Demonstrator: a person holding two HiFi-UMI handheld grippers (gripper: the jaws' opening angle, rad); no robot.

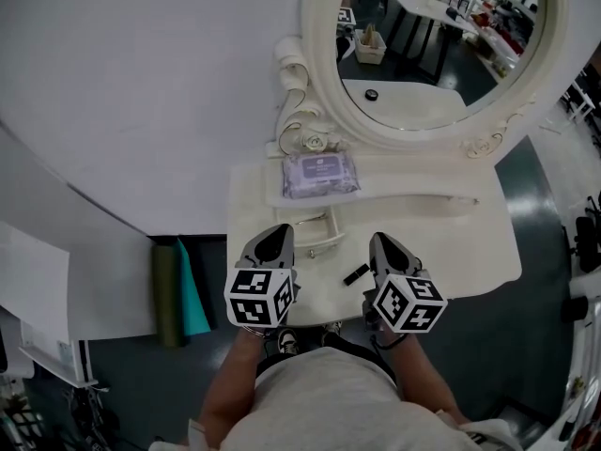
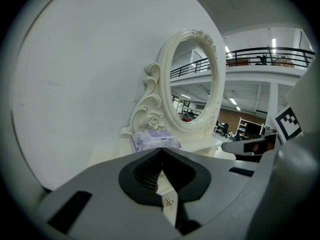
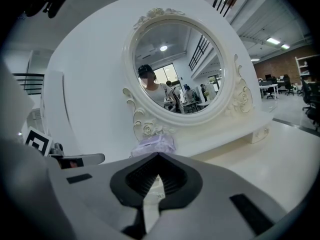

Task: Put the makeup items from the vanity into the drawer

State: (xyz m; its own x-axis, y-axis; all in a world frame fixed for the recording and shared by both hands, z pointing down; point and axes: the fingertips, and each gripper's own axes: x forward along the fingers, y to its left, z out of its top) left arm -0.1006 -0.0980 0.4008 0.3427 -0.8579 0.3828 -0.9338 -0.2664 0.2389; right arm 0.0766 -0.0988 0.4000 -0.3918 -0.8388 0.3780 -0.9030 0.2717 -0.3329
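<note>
A purple pack of wipes (image 1: 320,174) lies on the vanity's raised shelf below the oval mirror (image 1: 432,45); it also shows ahead in the left gripper view (image 2: 154,138) and the right gripper view (image 3: 155,144). A small black makeup item (image 1: 355,274) lies on the cream vanity top (image 1: 470,242) between my grippers. A curved drawer handle (image 1: 315,233) sits in front of the wipes. My left gripper (image 1: 275,235) (image 2: 161,150) is shut and holds nothing. My right gripper (image 1: 385,242) (image 3: 158,155) is shut too, empty, just right of the black item.
A white curved wall (image 1: 141,92) stands behind and left of the vanity. A dark green roll and a teal sheet (image 1: 178,289) lean by the vanity's left side on the floor. Dark floor lies to the right of the vanity.
</note>
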